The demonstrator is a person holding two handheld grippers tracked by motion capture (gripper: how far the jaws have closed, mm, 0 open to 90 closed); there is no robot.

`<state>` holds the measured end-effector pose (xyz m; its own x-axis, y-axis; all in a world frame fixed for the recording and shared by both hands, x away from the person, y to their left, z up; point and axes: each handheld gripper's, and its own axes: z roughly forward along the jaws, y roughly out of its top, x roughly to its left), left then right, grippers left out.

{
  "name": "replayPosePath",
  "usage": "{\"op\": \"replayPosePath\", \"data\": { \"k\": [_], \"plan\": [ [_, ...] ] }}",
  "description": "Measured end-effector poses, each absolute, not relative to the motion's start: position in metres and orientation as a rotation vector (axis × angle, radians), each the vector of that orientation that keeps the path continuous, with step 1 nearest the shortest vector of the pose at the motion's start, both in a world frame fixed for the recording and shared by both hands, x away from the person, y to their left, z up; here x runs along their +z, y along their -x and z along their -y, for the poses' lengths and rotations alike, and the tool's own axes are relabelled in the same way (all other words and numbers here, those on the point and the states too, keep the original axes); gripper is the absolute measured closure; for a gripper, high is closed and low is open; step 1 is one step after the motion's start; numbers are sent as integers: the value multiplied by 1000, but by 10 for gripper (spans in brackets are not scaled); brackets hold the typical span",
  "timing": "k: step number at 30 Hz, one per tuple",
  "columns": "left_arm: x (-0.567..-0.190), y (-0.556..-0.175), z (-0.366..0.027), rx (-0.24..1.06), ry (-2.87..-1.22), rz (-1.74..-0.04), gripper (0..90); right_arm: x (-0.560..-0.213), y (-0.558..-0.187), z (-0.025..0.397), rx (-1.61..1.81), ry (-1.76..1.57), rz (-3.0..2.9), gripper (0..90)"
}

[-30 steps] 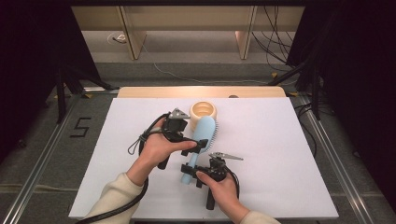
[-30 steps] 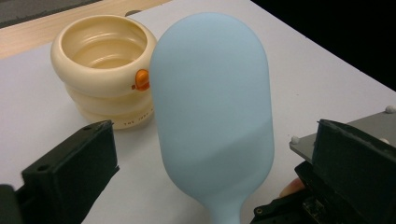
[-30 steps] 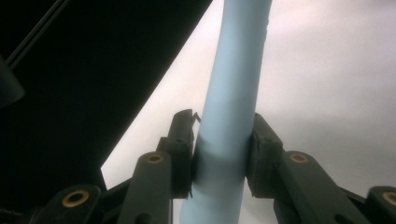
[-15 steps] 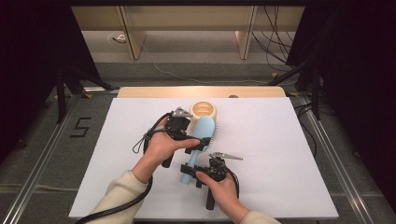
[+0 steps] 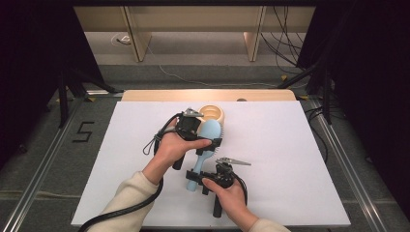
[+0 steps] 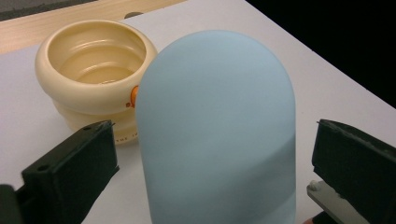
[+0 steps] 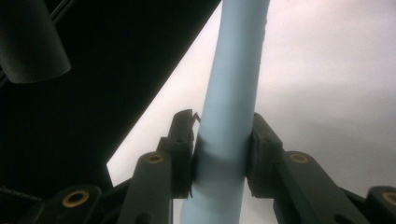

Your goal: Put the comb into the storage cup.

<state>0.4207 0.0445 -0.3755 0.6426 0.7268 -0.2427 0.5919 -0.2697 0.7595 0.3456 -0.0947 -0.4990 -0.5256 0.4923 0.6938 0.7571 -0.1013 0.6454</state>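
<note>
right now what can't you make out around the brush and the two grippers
- Brush bristles: in the left gripper view its smooth blue back faces the camera.
- Brush handle end: in the right gripper view the right gripper clamps the handle and the bottom edge cuts it off.
- Left gripper contact: its jaws flank the head with gaps, open.
- Print on the cup: too small, partly behind the brush.

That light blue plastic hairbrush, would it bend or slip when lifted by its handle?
Probably stiff: the light blue plastic hairbrush keeps straight with the right claw shut on its handle. Its smooth rounded handle might slip or twist. It looks light.
</note>
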Motion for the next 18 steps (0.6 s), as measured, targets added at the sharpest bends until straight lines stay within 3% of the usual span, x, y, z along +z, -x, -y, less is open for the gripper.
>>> {"op": "replayPosePath", "data": {
  "k": [18],
  "plan": [
    [-382,-427,-29,173,-2003,-1047,0,-496,-344,93,-1694,1362,1959,678]
  ]
}}
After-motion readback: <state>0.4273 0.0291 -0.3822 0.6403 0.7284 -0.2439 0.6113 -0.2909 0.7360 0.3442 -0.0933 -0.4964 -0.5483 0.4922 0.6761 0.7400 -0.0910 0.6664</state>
